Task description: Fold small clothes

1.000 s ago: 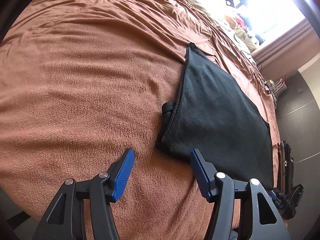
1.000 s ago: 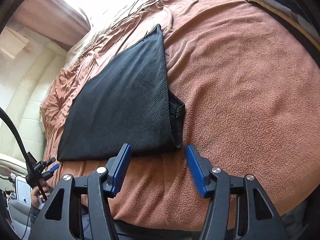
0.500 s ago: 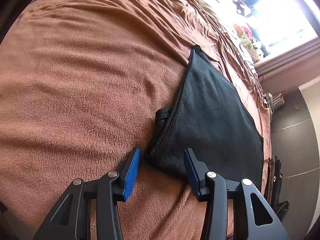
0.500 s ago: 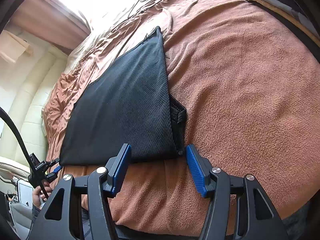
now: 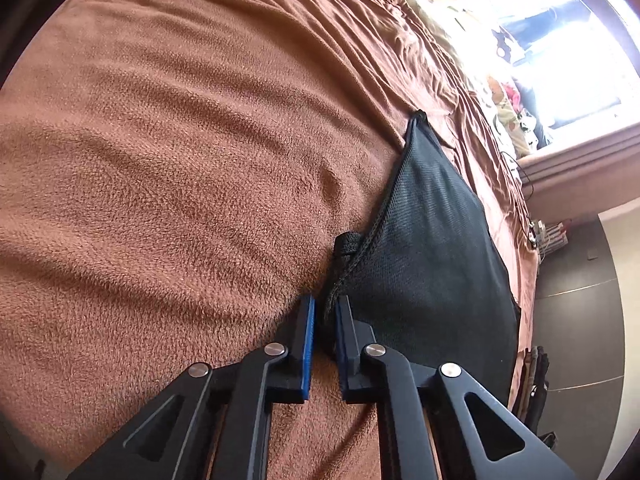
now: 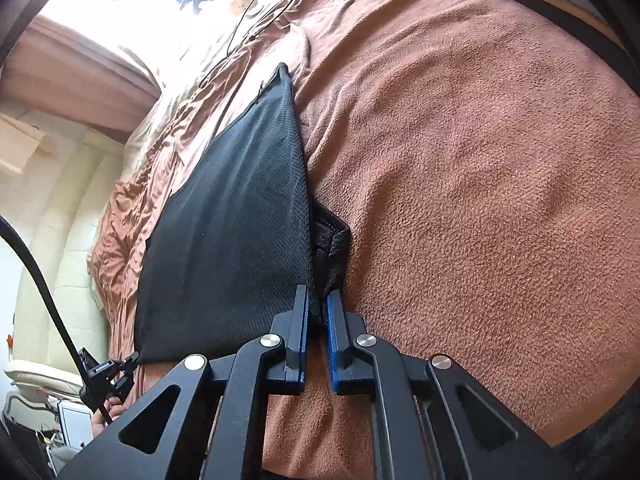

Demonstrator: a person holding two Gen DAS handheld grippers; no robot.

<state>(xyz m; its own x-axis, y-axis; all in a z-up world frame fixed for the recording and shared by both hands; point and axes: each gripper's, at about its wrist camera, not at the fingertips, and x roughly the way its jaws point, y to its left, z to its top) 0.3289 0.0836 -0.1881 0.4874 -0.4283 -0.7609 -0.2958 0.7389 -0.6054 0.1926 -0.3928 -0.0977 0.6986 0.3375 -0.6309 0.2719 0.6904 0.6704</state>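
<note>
Both grippers pinched on near corners of the black garment, set for a fold.

Left gripper (image 5: 325,312) nearly shut on the garment (image 5: 432,264) at its near left corner; right gripper (image 6: 318,304) likewise on the near right corner, where a small tab pokes out at 1 o'clock. The garment lies flat on a brown blanket (image 6: 480,168), running toward 12 o'clock. Corner grips probably keep the edge straight when lifted. Window (image 5: 568,40) at 2 o'clock.

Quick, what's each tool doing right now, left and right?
Left tool: closed on the near corner of the black mesh garment.
Right tool: closed on the garment's other near corner.
</note>
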